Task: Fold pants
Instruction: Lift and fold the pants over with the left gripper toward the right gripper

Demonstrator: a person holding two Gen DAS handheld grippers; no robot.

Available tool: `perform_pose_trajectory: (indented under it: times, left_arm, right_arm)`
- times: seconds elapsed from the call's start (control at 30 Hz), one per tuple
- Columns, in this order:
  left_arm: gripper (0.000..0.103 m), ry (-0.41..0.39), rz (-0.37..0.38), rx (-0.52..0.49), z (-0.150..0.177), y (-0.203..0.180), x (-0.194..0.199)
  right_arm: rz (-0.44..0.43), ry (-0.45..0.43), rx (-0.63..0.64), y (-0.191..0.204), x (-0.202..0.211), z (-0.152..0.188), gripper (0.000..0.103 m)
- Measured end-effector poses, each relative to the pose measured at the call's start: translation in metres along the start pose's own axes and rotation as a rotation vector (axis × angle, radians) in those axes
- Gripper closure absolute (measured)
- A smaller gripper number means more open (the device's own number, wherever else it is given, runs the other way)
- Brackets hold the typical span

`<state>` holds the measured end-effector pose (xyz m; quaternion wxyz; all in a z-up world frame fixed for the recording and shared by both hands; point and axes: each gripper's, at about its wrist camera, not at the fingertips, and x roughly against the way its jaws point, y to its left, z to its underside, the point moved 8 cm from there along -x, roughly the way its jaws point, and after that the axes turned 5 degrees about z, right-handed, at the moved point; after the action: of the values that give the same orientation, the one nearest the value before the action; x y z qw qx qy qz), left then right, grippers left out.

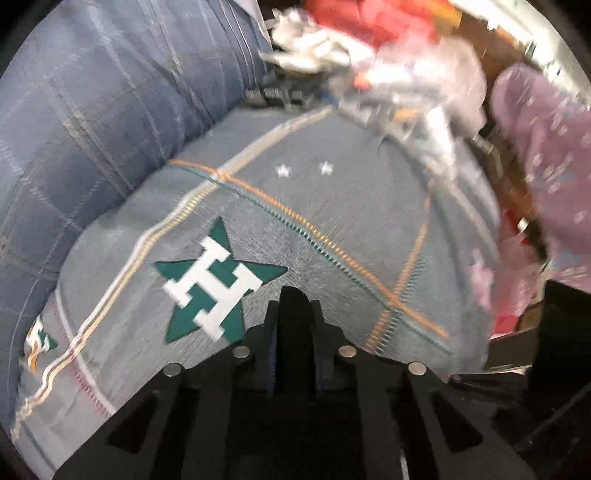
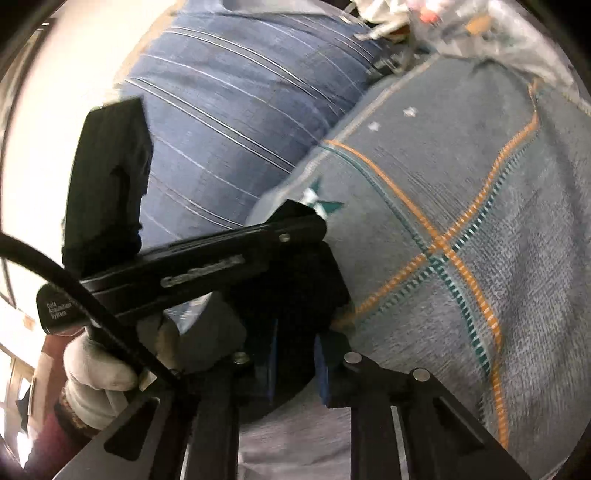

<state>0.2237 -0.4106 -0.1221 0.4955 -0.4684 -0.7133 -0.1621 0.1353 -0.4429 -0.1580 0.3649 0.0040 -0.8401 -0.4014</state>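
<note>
Two fisheye views look down along a pair of black handheld grippers at cloth spread on a bed. In the left wrist view, the left gripper [image 1: 295,306] sits low in the middle of the frame with its fingers drawn together into a narrow point; whether any cloth is pinched between them cannot be told. Ahead of it lies a grey blanket [image 1: 332,221] crossed by orange and green stitched lines, with a green star [image 1: 210,284] bearing a white letter H just left of the fingertips and two small white stars [image 1: 304,169] farther off. A blue striped pillow [image 1: 110,110] rests against the blanket's far left edge. At the top, blurred, sit red cloth [image 1: 376,22] and crumpled clear plastic [image 1: 406,85]; on the right hangs a purple patterned cloth [image 1: 546,166]. In the right wrist view, the right gripper [image 2: 295,362] shows blue pads close together, clamped on a fold of dark cloth — apparently the pants [image 2: 295,295] — bunched between the fingers over the blanket's near edge. The other gripper reaches in from the left, held by a hand in a white glove [image 2: 99,369] with a black cable [image 2: 74,295] looping across it.
</note>
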Motion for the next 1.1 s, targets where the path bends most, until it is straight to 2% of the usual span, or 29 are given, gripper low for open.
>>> perform_pose_trajectory:
  times: [0.17,0.27,0.37,0.5,0.77,0.97,1.1]
  left_arm:
    - [0.090,-0.148,0.065,0.094,0.014,0.009,0.079]
    - [0.090,-0.242,0.107,0.188,0.037,0.030,0.129]
    - [0.090,-0.329,0.135,0.285,0.074,0.063,0.176]
    - [0.090,-0.415,0.155,0.419,0.130,0.111,0.214]
    - [0.090,-0.551,0.223,0.671,0.231,0.190,0.237]
    - [0.090,-0.612,0.281,0.793,0.279,0.226,0.233]
    - [0.090,-0.640,0.327,0.853,0.304,0.241,0.228]
  right_arm:
    - [-0.038,-0.012,0.119,0.060,0.020,0.009,0.086]
    - [-0.066,-0.010,0.205,0.102,0.027,0.025,0.086]
    - [-0.098,0.016,0.317,0.153,0.024,0.055,0.086]
    - [-0.110,0.073,0.425,0.203,0.008,0.097,0.086]
    - [-0.076,0.215,0.604,0.269,-0.047,0.176,0.086]
    - [-0.013,0.281,0.714,0.290,-0.083,0.219,0.086]
    - [0.017,0.314,0.739,0.291,-0.105,0.233,0.086]
